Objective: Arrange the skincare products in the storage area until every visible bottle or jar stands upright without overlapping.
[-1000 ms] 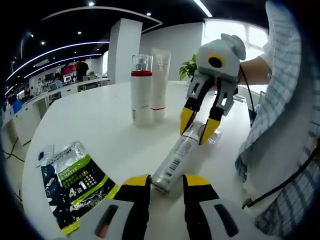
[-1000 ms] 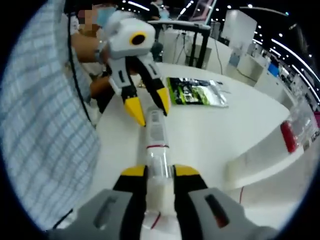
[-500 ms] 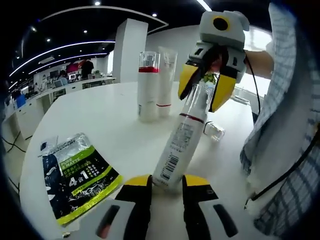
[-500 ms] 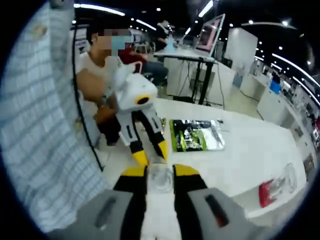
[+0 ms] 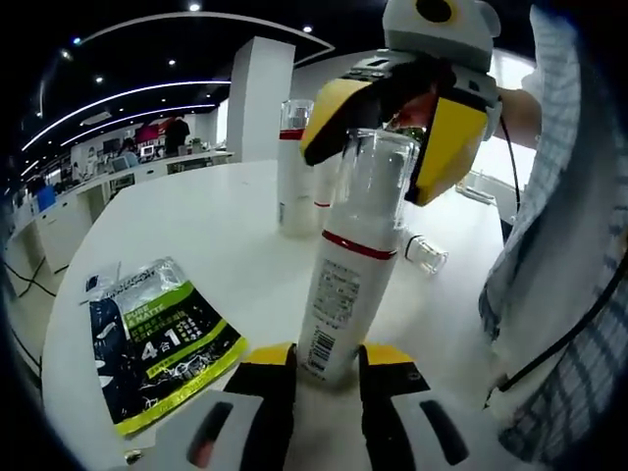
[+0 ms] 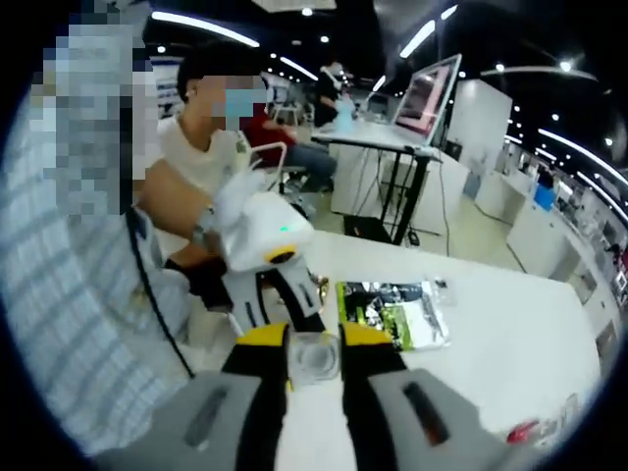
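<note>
Bottle [image 5: 351, 270] stands nearly upright on the white surface [image 5: 186, 235], right claw [image 5: 392, 132] clamped on its clear cap to steady it; left claw [image 5: 329, 358] spread around its base.

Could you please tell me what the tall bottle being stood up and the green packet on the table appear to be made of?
The bottle looks like glossy white plastic, with a clear plastic cap you can see through and a red band beneath it. The packet looks like thin, shiny plastic film or foil: it lies flat, wrinkled, with glare on its silvery edges. I can't tell between film and foil.
</note>
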### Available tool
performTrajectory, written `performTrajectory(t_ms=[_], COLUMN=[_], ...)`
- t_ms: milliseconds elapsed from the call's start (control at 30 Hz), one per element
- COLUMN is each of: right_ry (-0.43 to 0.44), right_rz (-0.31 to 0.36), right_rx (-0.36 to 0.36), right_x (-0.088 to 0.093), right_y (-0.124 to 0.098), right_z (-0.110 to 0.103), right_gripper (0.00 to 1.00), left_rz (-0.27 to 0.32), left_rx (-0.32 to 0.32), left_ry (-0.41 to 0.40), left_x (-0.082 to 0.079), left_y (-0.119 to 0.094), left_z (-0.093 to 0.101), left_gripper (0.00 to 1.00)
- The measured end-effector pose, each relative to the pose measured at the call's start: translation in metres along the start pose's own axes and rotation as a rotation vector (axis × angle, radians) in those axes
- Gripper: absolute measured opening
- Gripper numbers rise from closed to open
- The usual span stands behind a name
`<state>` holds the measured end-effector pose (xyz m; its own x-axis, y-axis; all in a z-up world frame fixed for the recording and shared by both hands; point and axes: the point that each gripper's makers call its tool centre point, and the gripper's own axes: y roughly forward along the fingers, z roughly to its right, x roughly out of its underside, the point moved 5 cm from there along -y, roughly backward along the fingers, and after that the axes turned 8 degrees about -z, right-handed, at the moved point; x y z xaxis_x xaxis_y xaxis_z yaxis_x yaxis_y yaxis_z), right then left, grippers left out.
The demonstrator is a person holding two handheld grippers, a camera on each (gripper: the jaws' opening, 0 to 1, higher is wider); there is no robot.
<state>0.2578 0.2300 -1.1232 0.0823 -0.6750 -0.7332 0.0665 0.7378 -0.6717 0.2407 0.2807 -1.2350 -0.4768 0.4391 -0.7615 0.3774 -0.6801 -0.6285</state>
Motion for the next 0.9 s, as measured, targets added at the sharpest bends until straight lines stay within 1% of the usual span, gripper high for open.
performTrajectory(t_ms=[167,233,267,300,333,367,400,433,467,567,600,667,700,733,767,800,833,867,900], right_ry=[0.007,0.006,0.001,-0.003,-0.004,-0.006,-0.009,-0.008,-0.007,0.0,0.002,0.004,0.018,0.061,0.075,0.114,0.145,0.182,0.19], right_rz=[0.01,0.014,0.016,0.017,0.017,0.022,0.021,0.025,0.025,0.034,0.032,0.017,0.022,0.057,0.071,0.112,0.126,0.122,0.097], right_rx=[-0.001,-0.003,-0.005,-0.003,-0.002,0.001,0.011,0.011,0.012,0.031,0.034,0.068,0.075,0.078,0.079,0.086,0.088,0.089,0.092], right_x=[-0.003,-0.004,-0.005,-0.007,-0.007,-0.008,-0.009,-0.01,-0.01,-0.01,-0.01,-0.006,-0.004,-0.003,-0.002,0.0,0.004,0.01,0.019], right_y=[0.003,0.005,0.006,0.008,0.008,0.01,0.011,0.012,0.013,0.014,0.014,0.01,0.007,0.002,0.0,-0.007,-0.009,-0.011,-0.011], right_z=[-0.001,-0.001,-0.002,-0.001,-0.002,-0.001,0.0,0.0,0.0,0.0,0.0,-0.001,-0.001,-0.002,-0.002,-0.002,-0.002,-0.003,-0.003], right_gripper=[0.18,0.18,0.18,0.18,0.18,0.18,0.19,0.19,0.19,0.19,0.2,0.2,0.22,0.23,0.25,0.25,0.26,0.26,0.26], left_rz=[0.021,0.027,0.028,0.061,0.074,0.092,0.088,0.09,0.097,0.119,0.12,0.122,0.122,0.121,0.121,0.117,0.111,0.101,0.081], left_rx=[0.015,0.016,0.013,-0.01,-0.017,-0.034,-0.032,-0.05,-0.052,-0.038,-0.039,-0.045,-0.044,-0.041,-0.039,-0.036,-0.033,-0.029,-0.03], left_ry=[-0.028,-0.037,-0.042,-0.06,-0.065,-0.081,-0.083,-0.06,-0.05,-0.084,-0.078,-0.066,-0.067,-0.069,-0.069,-0.064,-0.06,-0.06,-0.064], left_x=[0.001,0.001,0.001,-0.003,-0.005,-0.01,-0.009,-0.008,-0.008,-0.005,-0.005,-0.006,-0.006,-0.006,-0.006,-0.006,-0.006,-0.007,-0.006], left_y=[0.0,0.0,-0.001,-0.003,-0.003,-0.008,-0.006,-0.006,-0.005,-0.005,-0.005,-0.005,-0.004,-0.005,-0.004,-0.005,-0.005,-0.005,-0.005], left_z=[0.003,0.004,0.004,0.002,0.001,0.001,0.003,0.003,0.003,0.002,0.003,0.004,0.003,0.003,0.002,0.002,0.002,0.003,0.002], left_gripper=[0.31,0.32,0.31,0.29,0.27,0.27,0.27,0.26,0.26,0.26,0.25,0.25,0.25,0.25,0.25,0.25,0.26,0.26,0.26])
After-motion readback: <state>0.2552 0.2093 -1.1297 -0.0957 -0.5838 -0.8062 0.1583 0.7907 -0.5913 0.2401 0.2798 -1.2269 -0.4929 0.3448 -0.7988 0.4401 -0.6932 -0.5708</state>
